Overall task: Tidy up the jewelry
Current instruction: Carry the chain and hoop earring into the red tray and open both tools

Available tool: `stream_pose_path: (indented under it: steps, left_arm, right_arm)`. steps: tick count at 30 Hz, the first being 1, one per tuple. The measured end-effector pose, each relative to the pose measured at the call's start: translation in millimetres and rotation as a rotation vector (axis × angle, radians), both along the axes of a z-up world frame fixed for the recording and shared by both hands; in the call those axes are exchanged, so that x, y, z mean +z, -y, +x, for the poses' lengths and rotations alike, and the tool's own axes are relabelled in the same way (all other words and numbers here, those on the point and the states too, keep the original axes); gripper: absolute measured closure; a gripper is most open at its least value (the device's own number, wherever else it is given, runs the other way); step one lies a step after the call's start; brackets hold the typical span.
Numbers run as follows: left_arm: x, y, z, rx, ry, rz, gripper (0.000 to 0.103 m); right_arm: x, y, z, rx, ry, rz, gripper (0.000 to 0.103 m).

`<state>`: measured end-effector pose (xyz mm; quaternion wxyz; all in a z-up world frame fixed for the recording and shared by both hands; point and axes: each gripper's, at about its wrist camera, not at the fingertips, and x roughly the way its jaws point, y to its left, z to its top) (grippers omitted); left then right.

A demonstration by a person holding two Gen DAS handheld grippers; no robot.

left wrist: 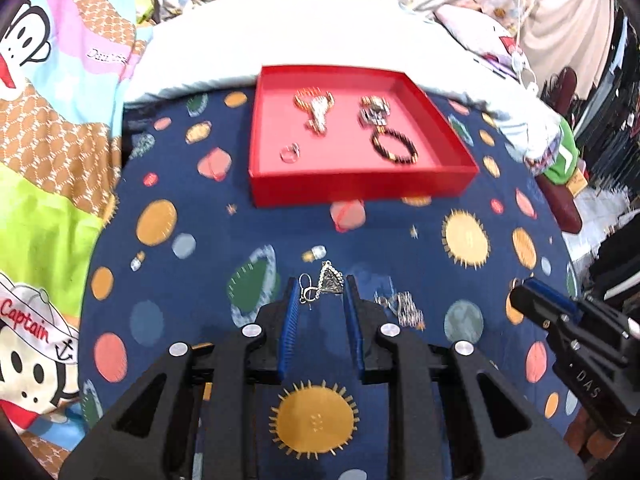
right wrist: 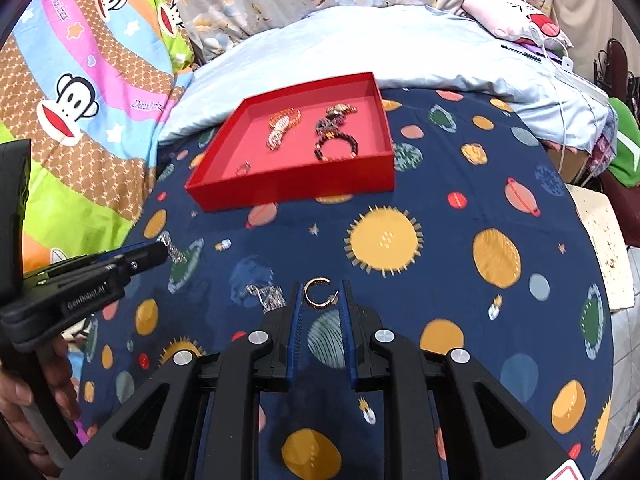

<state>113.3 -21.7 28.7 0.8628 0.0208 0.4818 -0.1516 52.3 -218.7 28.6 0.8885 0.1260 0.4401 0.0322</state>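
A red tray [left wrist: 360, 188] [right wrist: 296, 186] sits on the blue planet-print sheet and holds a beaded piece [left wrist: 316, 110], a dark ornament [left wrist: 374, 110], a dark bead bracelet [left wrist: 394, 146] and a small ring [left wrist: 290, 154]. My left gripper [left wrist: 322, 286] is open around a silver fan-shaped earring [left wrist: 330, 280] lying on the sheet. A second silver earring [left wrist: 404, 306] [right wrist: 268, 296] lies just right of it. My right gripper [right wrist: 320, 292] is open around a gold hoop earring [right wrist: 318, 294] on the sheet. The left gripper also shows in the right wrist view [right wrist: 152, 254], and the right gripper shows in the left wrist view [left wrist: 528, 296].
A pale blue duvet [right wrist: 360, 44] lies behind the tray. A cartoon-monkey blanket [left wrist: 52, 140] [right wrist: 80, 100] borders the left. A pink pillow [right wrist: 516, 16], cables and a green item [right wrist: 626, 148] sit at the right edge of the bed.
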Motion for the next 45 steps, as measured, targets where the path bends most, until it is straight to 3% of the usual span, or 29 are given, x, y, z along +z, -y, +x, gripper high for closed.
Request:
stream_pose_path:
  steps: [11, 20, 24, 35, 39, 45]
  left_arm:
    - [45, 25, 69, -0.012, 0.143, -0.009, 0.082]
    - [19, 51, 135, 0.001, 0.126, 0.037, 0.082]
    - [-2, 55, 153, 0.009, 0.077, 0.046, 0.082]
    - [-30, 53, 166, 0.028, 0.014, 0.048, 0.08]
    - [-27, 51, 164, 0.048, 0.023, 0.055, 0.058]
    - [1, 23, 146, 0.074, 0.066, 0.024, 0.052]
  right_arm:
    - [34, -5, 86, 0.048, 0.102, -0.017, 0.087]
    - [22, -6, 156, 0.046, 0.077, -0.019, 0.087]
    - [8, -6, 173, 0.042, 0.05, -0.025, 0.087]
    - [-10, -6, 183, 0.041, 0.019, -0.029, 0.086]
    - [3, 4, 172, 0.012, 0.05, -0.037, 0.078]
    - [36, 44, 127, -0.062, 0.098, -0.085, 0.073]
